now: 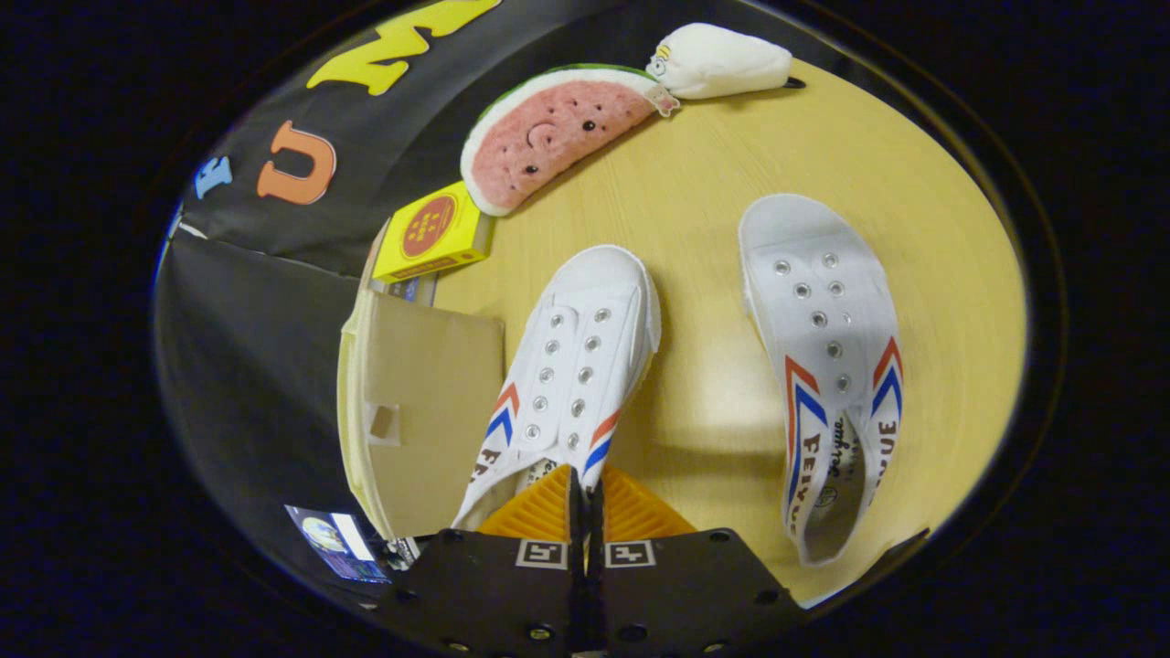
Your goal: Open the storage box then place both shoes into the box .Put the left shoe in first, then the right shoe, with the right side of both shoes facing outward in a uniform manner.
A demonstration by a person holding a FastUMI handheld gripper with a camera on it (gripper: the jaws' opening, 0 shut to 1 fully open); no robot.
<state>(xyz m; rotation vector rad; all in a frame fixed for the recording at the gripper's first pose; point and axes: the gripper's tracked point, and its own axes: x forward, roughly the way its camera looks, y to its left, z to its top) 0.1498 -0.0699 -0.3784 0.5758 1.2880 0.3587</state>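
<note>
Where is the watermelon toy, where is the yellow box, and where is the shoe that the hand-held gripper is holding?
watermelon toy [558, 137]: gripper view, on its pink middle.
yellow box [434, 233]: gripper view, on its top face.
shoe [571, 361]: gripper view, on its eyelet panel, just ahead of the hand-held gripper [585, 498], whose fingers pinch its heel opening.

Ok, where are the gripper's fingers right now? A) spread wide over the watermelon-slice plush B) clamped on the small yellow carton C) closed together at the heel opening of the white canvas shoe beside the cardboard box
C: the gripper has its fingers pressed together at the heel opening of the white canvas shoe lying beside the cardboard box.
</note>
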